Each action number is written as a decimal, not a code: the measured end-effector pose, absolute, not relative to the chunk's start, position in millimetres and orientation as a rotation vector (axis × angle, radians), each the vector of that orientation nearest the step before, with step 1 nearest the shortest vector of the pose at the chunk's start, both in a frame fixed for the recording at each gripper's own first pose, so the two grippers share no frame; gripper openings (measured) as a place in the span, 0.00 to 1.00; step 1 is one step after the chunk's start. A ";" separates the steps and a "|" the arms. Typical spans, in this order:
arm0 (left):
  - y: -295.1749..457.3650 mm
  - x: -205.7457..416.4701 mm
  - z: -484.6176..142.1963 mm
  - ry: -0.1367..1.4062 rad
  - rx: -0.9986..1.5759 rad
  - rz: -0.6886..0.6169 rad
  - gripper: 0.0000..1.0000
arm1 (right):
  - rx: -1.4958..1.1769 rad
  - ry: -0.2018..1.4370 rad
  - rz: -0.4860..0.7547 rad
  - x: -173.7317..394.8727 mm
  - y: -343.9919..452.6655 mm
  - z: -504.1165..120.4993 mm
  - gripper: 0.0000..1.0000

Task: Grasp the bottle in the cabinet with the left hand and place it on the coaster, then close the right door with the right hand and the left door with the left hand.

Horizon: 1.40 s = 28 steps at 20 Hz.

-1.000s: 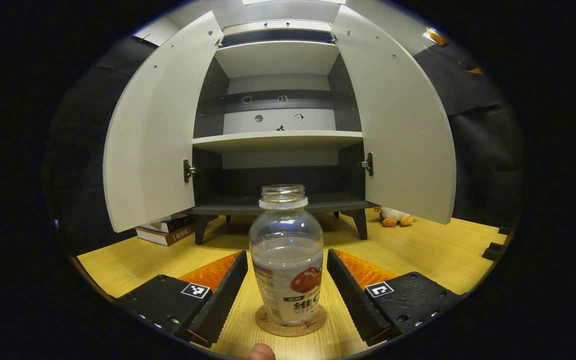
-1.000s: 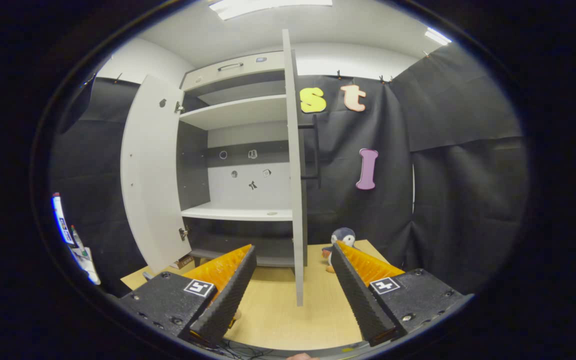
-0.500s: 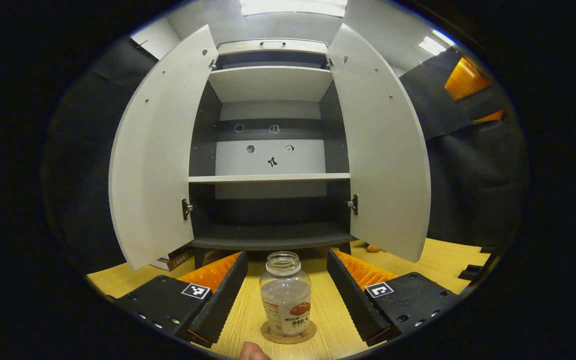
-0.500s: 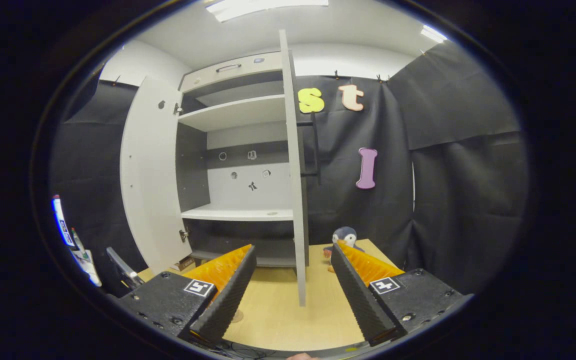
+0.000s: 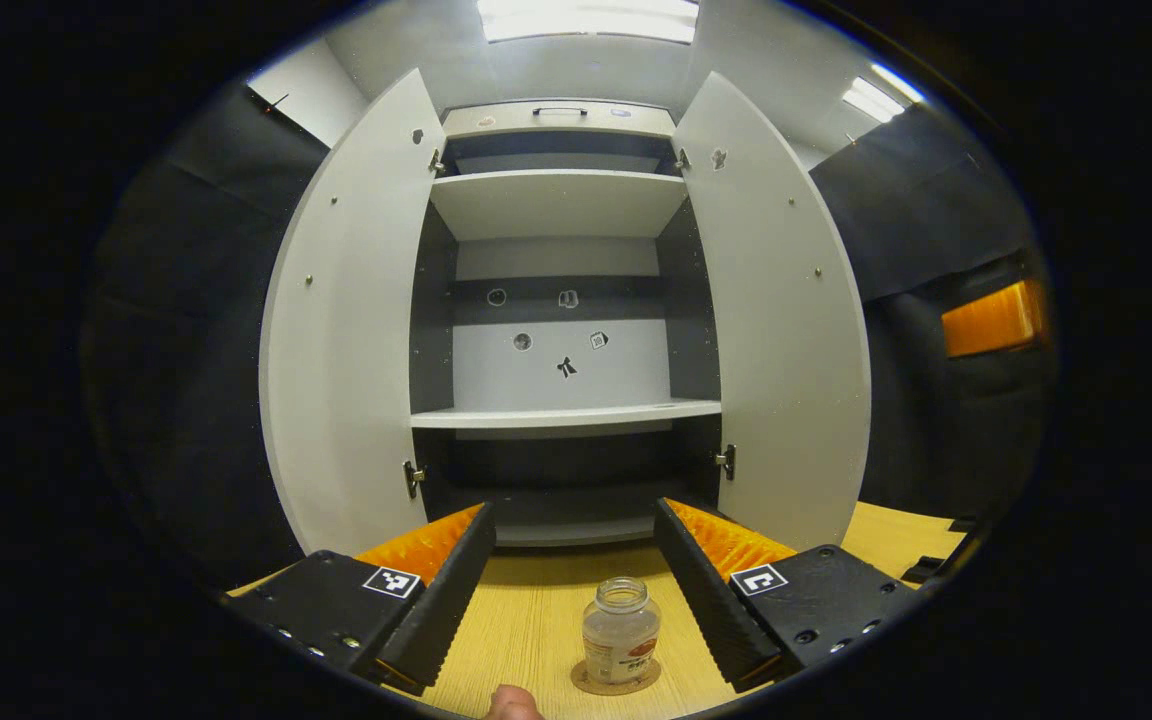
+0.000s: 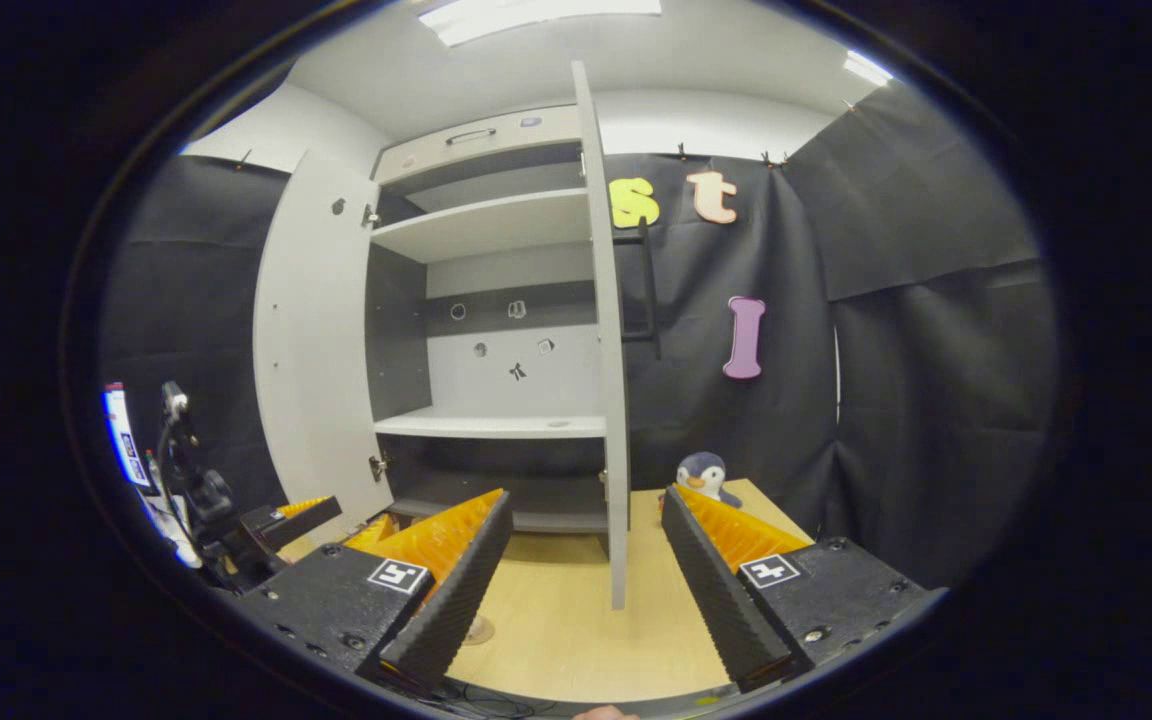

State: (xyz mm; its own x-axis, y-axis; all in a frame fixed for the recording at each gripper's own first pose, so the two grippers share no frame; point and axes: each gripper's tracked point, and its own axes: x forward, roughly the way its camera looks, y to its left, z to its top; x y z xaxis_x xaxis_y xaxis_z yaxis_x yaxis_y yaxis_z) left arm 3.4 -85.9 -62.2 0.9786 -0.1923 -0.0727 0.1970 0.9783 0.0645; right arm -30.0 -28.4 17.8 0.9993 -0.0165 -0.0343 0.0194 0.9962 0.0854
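Note:
In the left gripper view a clear uncapped bottle (image 5: 620,643) with a red-and-white label stands upright on a round cork coaster (image 5: 616,682) on the wooden table. My left gripper (image 5: 570,590) is open, raised above and behind the bottle, apart from it. The cabinet (image 5: 566,330) stands ahead with its left door (image 5: 346,330) and right door (image 5: 786,320) swung wide. In the right gripper view my right gripper (image 6: 586,570) is open, and the right door (image 6: 614,340) shows edge-on just ahead between the fingers, not touched. The left gripper (image 6: 281,520) shows at the lower left.
A plush penguin (image 6: 704,472) sits on the table right of the cabinet, against the black cloth wall. The cabinet shelves (image 5: 564,414) are bare. The wooden table (image 6: 556,620) stretches in front of the cabinet. A fingertip (image 5: 508,703) shows at the bottom edge.
My left gripper has drawn back and up from the bottle, which now looks small and far below. The right gripper has shifted a little; the left gripper has come into its view.

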 end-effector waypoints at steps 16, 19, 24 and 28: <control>-18.9 -4.0 0.2 0.068 0.053 -0.044 0.97 | 0.123 0.000 -0.009 -29.8 -24.7 22.2 0.94; -10.8 -6.5 3.3 0.064 0.051 -0.025 0.96 | 0.148 -0.013 0.021 -23.7 -24.4 34.8 0.94; -8.1 -10.5 3.8 0.065 0.028 -0.029 0.96 | 0.164 -0.052 0.008 -1.6 -55.9 81.3 0.98; -6.4 -11.8 5.2 0.052 0.025 -0.025 0.96 | 0.187 -0.075 -0.038 24.6 -94.5 116.4 0.98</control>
State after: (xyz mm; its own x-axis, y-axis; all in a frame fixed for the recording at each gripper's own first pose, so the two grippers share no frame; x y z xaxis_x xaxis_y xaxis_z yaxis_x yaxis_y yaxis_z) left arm -11.8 -6.4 5.2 0.9983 -0.0242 -0.0525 0.0255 0.9994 0.0245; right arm 24.6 -94.5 116.4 0.9965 -0.0451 0.0709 0.0311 0.9818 0.1876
